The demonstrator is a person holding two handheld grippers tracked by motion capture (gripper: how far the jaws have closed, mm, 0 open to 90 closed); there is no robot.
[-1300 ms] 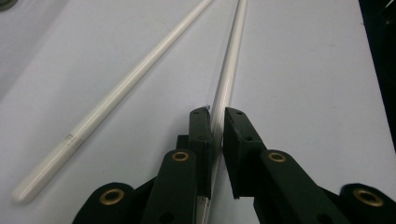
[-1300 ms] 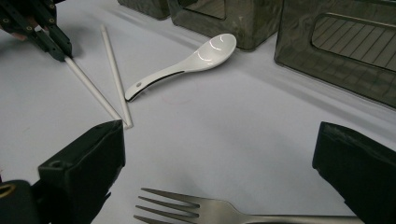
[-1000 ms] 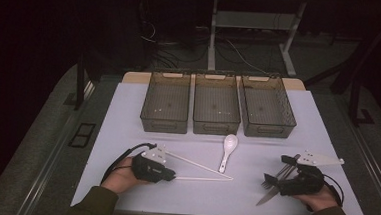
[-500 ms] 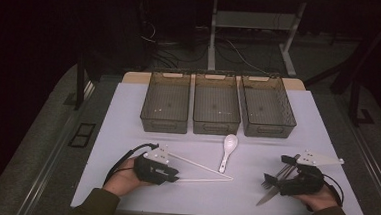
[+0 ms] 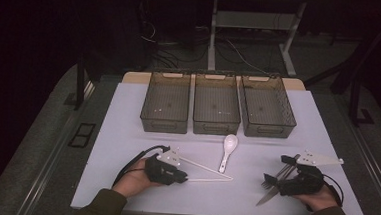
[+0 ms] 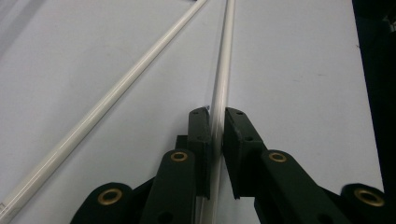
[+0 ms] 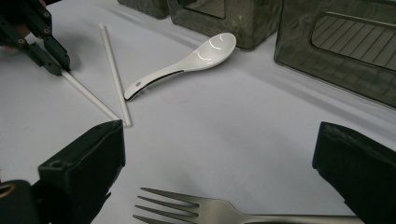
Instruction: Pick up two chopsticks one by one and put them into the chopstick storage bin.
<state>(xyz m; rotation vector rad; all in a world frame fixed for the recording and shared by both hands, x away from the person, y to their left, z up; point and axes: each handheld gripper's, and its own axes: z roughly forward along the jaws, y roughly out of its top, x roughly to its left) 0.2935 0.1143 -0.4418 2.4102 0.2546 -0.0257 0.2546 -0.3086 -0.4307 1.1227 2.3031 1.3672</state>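
Observation:
Two thin white sticks lie in a V on the white table [image 5: 128, 113]. My left gripper [image 5: 185, 177] [image 6: 217, 116] is shut on the nearer stick [image 5: 209, 179] [image 6: 224, 70]; its jaws have just been closing with that stick between the pads. The other stick [image 5: 202, 166] [image 6: 116, 93] lies free beside it. A white ceramic spoon [image 5: 228, 147] [image 7: 187, 63] rests past the V's tip. My right gripper [image 5: 273, 184] [image 7: 219, 128] stands open at the right, low over a metal fork [image 5: 268, 181] [image 7: 201, 210] whose tines lie between the jaws, untouched.
Three dark see-through bins [image 5: 163, 126] [image 5: 216, 128] [image 5: 268, 130] stand side by side at the back of the table; two of them [image 7: 233, 28] [image 7: 341, 70] show close by in the right gripper view. A knife [image 5: 267, 196] lies beside the fork near the front edge.
My left gripper has shifted a little to the right along the near stick. The right gripper, spoon, fork and knife have not moved.

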